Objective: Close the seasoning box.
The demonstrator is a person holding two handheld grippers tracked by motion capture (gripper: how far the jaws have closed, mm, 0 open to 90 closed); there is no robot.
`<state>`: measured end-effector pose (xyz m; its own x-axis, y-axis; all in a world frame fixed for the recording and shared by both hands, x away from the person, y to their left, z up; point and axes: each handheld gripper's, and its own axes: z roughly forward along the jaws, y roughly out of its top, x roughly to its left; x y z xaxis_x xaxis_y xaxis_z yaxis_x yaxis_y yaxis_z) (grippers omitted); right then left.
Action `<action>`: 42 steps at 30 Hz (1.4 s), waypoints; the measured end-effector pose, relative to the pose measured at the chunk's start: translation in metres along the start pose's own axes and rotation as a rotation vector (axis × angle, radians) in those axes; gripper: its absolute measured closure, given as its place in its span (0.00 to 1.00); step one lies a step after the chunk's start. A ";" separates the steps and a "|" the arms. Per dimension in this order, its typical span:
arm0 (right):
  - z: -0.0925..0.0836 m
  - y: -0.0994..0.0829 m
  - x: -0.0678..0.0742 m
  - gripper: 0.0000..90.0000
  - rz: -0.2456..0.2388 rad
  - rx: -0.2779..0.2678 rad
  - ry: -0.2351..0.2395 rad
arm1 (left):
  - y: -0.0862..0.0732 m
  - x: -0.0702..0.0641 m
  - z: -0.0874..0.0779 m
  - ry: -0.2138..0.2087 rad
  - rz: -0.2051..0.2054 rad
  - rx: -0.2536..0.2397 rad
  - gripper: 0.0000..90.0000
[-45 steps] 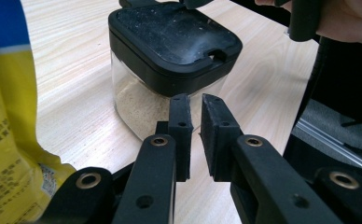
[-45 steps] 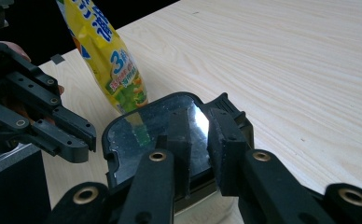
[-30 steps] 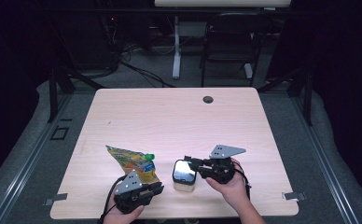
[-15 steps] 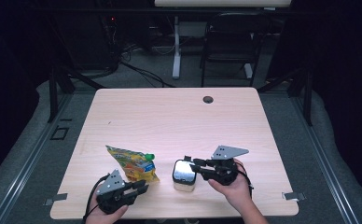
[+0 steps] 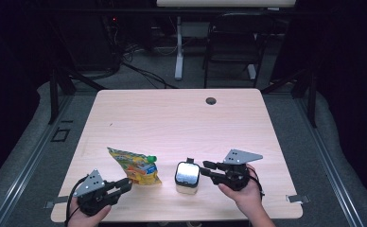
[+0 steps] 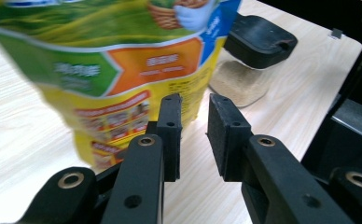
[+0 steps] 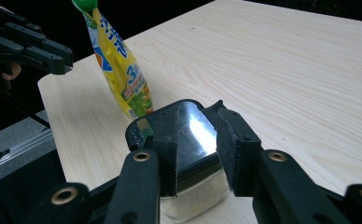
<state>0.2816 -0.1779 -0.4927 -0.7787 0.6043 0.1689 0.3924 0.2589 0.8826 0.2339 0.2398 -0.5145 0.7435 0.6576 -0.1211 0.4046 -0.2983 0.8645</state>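
The yellow pouch (image 5: 135, 166) is lying on the surface (image 5: 181, 118), just beside the black-lidded jar (image 5: 187, 177). Both the left tongs (image 5: 124, 185) and the right tongs (image 5: 205, 169) have just been opening and are holding nothing. The pouch is looking soft and light; gripping near its green cap (image 5: 152, 158) seems safest.

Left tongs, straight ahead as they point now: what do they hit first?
Most likely the yellow snack pouch. It stands just beyond the open left tongs, whose jaws have just been opening with nothing between them. The black-lidded jar sits farther back and off to the side. Exact depth is hard to judge.
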 end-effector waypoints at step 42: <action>-0.023 -0.071 -0.036 0.58 0.175 0.011 -0.224 | -0.041 0.065 -0.019 0.214 -0.174 -0.012 0.59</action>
<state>0.2706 -0.2353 -0.5512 -0.5716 0.7916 0.2162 0.5179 0.1437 0.8433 0.2558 0.3084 -0.5480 0.5333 0.8300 -0.1636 0.5089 -0.1602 0.8458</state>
